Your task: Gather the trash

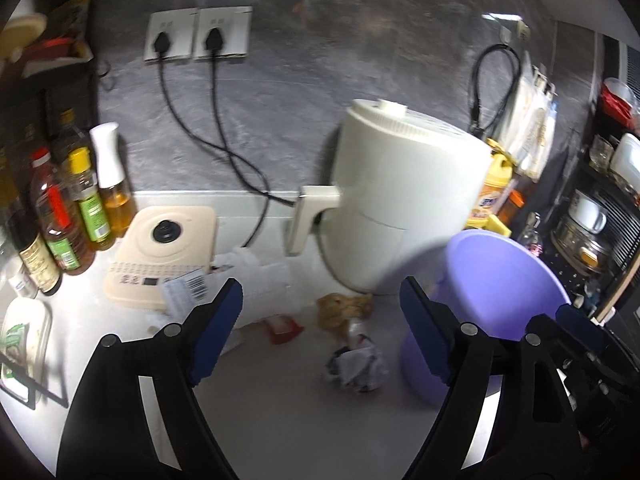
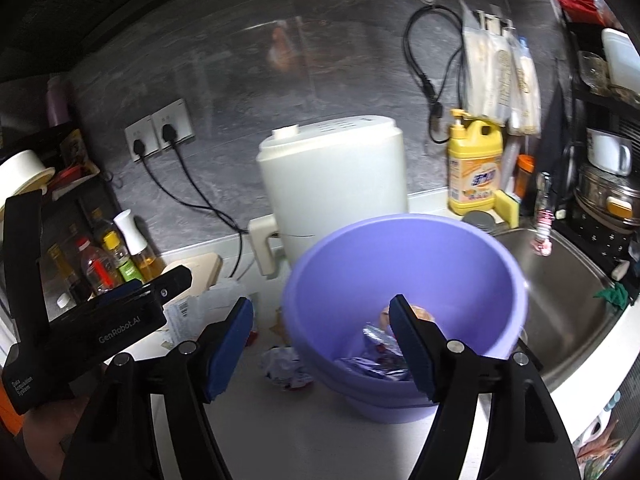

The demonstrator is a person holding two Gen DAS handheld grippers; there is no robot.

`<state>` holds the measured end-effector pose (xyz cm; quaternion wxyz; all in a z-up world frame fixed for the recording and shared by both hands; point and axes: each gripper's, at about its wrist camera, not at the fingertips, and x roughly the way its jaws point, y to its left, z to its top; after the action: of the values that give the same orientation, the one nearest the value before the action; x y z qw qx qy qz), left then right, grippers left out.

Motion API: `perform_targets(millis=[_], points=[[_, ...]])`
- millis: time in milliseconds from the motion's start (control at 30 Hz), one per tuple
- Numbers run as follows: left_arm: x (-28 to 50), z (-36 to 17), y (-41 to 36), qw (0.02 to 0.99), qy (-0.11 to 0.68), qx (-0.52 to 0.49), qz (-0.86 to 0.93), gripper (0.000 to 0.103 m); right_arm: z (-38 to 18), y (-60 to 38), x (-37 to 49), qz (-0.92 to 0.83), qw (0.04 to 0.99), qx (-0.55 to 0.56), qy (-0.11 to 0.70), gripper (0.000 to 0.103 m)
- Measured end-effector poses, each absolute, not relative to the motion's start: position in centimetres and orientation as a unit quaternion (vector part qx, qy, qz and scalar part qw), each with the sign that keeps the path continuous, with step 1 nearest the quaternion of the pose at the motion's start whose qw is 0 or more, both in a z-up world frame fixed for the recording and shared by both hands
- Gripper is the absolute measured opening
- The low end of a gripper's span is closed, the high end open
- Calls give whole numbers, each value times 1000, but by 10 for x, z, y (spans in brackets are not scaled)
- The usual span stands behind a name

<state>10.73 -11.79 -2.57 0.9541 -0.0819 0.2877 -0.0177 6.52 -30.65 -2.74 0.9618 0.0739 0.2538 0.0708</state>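
The left gripper point(image 2: 132, 300) carries the words "GenRobot.AI". Both grippers are spread wide and hold nothing. The crumpled wrapper point(image 1: 356, 366) lies on the counter point(image 1: 280, 400) between the left gripper point(image 1: 320, 312) fingers, just beside the purple bucket point(image 2: 400, 248). The right gripper point(image 2: 322, 328) hangs over the bucket rim.

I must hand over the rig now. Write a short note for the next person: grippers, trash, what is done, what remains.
Left gripper: open, empty, above the counter trash.
Right gripper: open, empty, over the purple bin.
Done: some wrappers lie inside the bin.
Left: crumpled paper ball beside the bin, brown scrap, red piece, barcode label on the counter.
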Motion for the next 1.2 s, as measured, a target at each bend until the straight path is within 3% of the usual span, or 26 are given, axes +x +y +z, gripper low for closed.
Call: perform_targets(millis=[400,733,1033,1200], points=[[97,-43,-49,949,298,-103,31,80,-34,-241,75,122,956,47,264,57],[106,-79,-5,936,326,-123,45,79,-71,-194,83,121,944,3,308,57],[130,-111,17,927,347,-138,45,68,-99,-188,99,76,936,-18,343,57],[142,-132,38,916,364,-157,64,56,-110,-188,105,62,932,-21,358,57]])
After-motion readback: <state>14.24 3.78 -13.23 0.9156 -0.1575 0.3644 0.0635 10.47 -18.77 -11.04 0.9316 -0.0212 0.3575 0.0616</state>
